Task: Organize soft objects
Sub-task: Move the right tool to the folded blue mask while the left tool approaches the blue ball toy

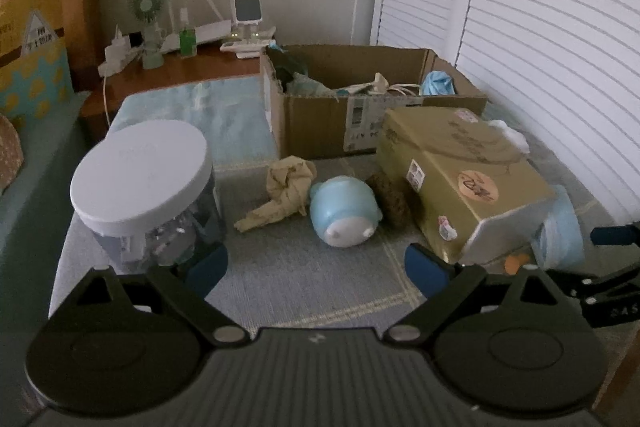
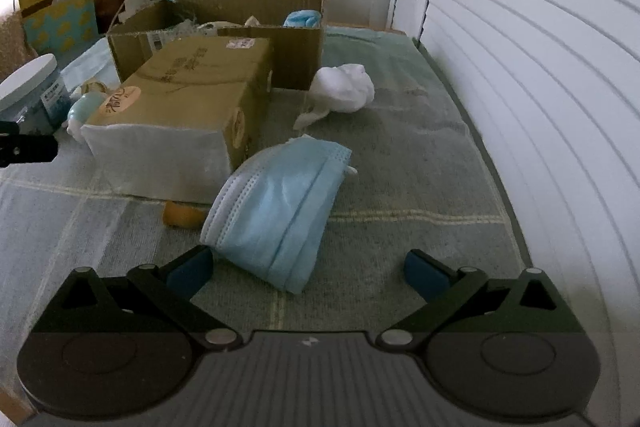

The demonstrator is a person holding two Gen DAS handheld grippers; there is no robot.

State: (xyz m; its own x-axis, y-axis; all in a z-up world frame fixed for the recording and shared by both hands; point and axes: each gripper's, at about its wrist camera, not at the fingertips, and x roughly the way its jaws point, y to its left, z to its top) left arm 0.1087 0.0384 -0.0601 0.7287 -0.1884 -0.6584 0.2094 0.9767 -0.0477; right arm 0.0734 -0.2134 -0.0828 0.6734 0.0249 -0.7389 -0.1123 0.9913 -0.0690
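Stage of work, judged: early sorting, nothing lifted, soft items scattered on a grey-green plaid mat (image 2: 400,163). Right gripper (image 2: 308,269): released, jaws spread wide, empty, hovering low with a blue face mask (image 2: 276,211) lying folded on the mat just ahead, its near edge between the blue pads. Left gripper (image 1: 316,269): released, empty, facing a pale-blue plush toy (image 1: 344,211) tipped on its side, well ahead of the fingers. Likely destination: open cardboard box (image 1: 320,123) at the far side, already holding another blue mask, cords and cloth. Next move, as a judgement: the right gripper lowers and closes on the mask's raised fold, pinching fabric without snagging the mat, then carries it over to the box. Other soft pieces: crumpled tan cloth (image 1: 288,187) just beside the toy; dark brown sponge-like lump (image 1: 390,199) between the toy and a tan carton (image 1: 460,171); white wad of cloth (image 2: 344,91) near the box corner. In the way: the tan carton lies across the direct line from mask to box; a small orange object (image 2: 182,215) sits touching or just beside the mask; a white-lidded jar (image 1: 140,175) crowds the left gripper's left pad.
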